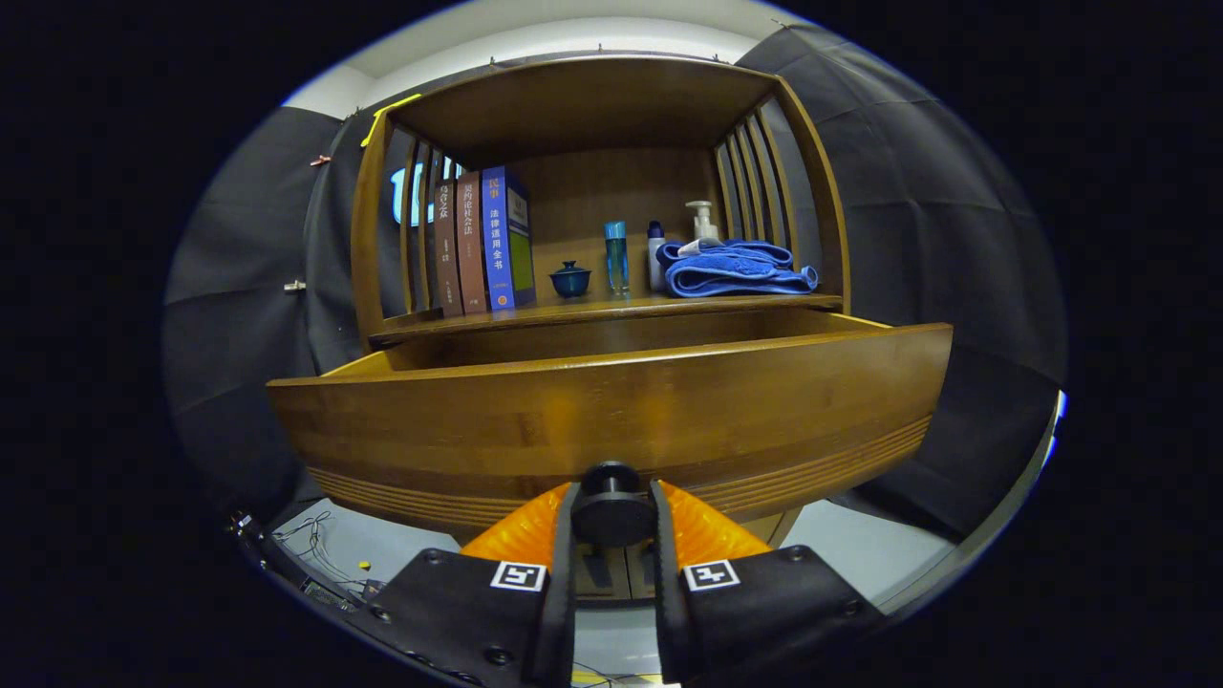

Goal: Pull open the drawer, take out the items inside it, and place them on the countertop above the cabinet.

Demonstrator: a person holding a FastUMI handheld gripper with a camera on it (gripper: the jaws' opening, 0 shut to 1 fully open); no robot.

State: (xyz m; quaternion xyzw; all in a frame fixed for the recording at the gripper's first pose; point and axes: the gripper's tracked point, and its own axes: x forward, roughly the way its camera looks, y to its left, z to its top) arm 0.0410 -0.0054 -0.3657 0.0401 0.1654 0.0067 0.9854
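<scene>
Drawer [611, 420] of a wooden cabinet [597, 105], shown pulled partly out beneath the countertop [592, 309], its curved front panel facing the camera. Both fingers of the gripper [611, 511] are closed on the dark round knob [611, 506] at the lower middle of the panel, one on each side; holding the knob this way lets a straight backward pull slide the drawer along its runners. From this low angle the front panel hides the drawer's interior: only the top edges of the side walls and the back of the opening are visible, so its contents cannot be told. The countertop above already carries upright books [482, 239] at one end, a small lidded cup [569, 279], a slim blue bottle [616, 256], a pump dispenser [702, 225] and a folded blue towel [736, 269]. Free space for placing items appears to lie in the middle, around the cup. Judged stage: opening nearly done, removal not yet begun.
</scene>
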